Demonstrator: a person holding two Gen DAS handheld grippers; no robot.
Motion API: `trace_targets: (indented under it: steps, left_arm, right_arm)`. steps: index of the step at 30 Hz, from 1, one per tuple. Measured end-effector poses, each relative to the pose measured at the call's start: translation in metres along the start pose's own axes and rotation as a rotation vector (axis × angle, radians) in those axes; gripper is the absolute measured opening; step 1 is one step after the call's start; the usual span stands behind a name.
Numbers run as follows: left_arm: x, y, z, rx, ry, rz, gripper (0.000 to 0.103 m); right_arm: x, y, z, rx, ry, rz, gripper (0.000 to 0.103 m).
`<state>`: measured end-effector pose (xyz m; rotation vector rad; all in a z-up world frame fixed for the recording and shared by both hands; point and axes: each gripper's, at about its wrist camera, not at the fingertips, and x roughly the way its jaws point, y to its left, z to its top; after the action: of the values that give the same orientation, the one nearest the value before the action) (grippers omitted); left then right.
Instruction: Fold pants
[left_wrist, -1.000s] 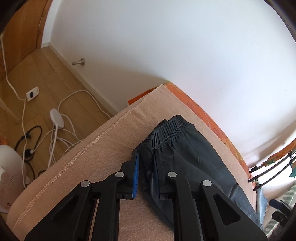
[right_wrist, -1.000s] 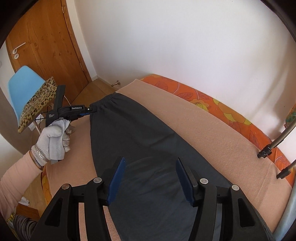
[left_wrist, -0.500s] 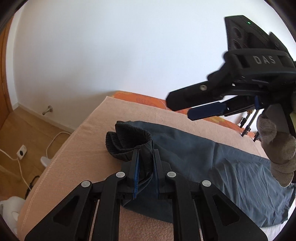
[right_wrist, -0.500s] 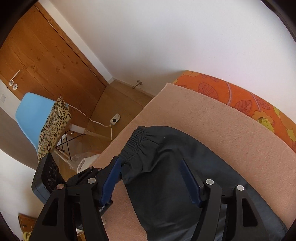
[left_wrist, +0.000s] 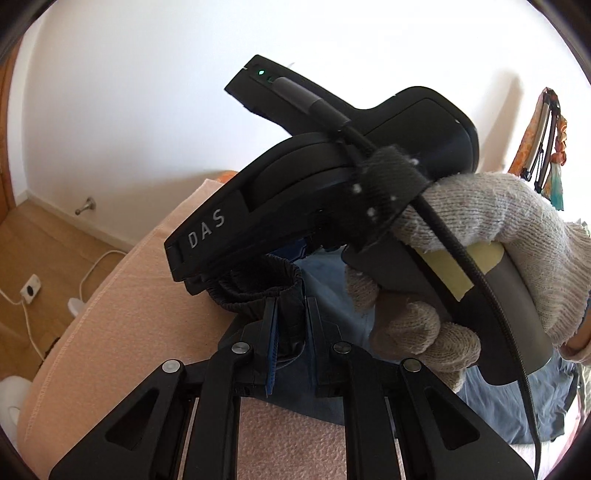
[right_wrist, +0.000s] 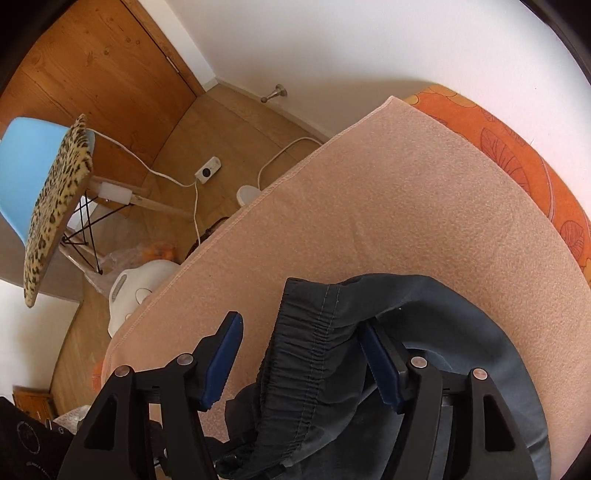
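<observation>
dark grey pants (right_wrist: 424, 369) lie on a peach blanket (right_wrist: 388, 203) spread over the bed, with the gathered waistband lifted off it. the left gripper (left_wrist: 291, 332) is clamped on the waistband fabric. the right gripper (right_wrist: 301, 363) stands wide apart with the waistband between its blue pads, not pinched. a white-gloved hand (left_wrist: 480, 258) holds the right tool just above the left one.

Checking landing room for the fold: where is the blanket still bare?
Bare peach blanket lies between the waistband and the orange floral bedding, and along the stitched floor-side edge. It is crowded near the left hand-held gripper and right hand-held gripper.
</observation>
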<state>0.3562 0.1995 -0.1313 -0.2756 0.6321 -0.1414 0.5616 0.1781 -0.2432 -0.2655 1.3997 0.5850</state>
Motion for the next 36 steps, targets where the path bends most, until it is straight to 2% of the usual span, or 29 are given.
trace_targets:
  steps: [3,5,7,9,12,20,23,25,28,34,36]
  left_arm:
    - [0.001,0.001,0.000,-0.003,0.004,-0.003,0.011]
    - [0.001,0.002,0.000,-0.010,0.003,-0.003,0.011]
    - [0.001,0.001,0.000,-0.009,0.004,-0.004,0.011]
    - [0.000,-0.002,-0.002,0.005,0.005,-0.001,0.011]
    - [-0.003,-0.012,-0.005,0.046,0.006,0.002,0.011]
    - [-0.026,-0.046,0.003,0.085,-0.026,-0.045,0.011]
    - [-0.034,-0.069,0.005,0.122,-0.036,-0.063,0.011]
    - [-0.038,-0.079,0.003,0.130,-0.028,-0.074,0.011]
    - [-0.036,-0.083,-0.005,0.111,-0.015,-0.085,0.011]
    - [-0.037,-0.064,-0.036,-0.043,0.025,-0.095,0.011]
    - [-0.038,-0.056,-0.046,-0.086,0.034,-0.101,0.011]
  right_arm:
    - [0.011,0.009,0.005,-0.036,0.041,-0.045,0.071]
    - [0.013,0.013,0.006,-0.059,0.053,-0.081,0.069]
    - [0.012,0.012,0.004,-0.069,0.051,-0.128,0.054]
    - [0.008,0.005,0.003,-0.043,0.046,-0.088,0.040]
    - [-0.007,-0.012,-0.001,0.023,0.002,-0.009,0.025]
    - [-0.093,-0.065,-0.039,0.183,-0.222,0.159,0.024]
    - [-0.120,-0.083,-0.057,0.214,-0.270,0.190,0.024]
    - [-0.126,-0.086,-0.062,0.222,-0.265,0.186,0.024]
    - [-0.121,-0.074,-0.063,0.166,-0.232,0.163,0.024]
    - [-0.071,-0.031,-0.056,0.008,-0.067,0.050,0.026]
    - [-0.056,-0.019,-0.054,-0.033,-0.017,0.002,0.033]
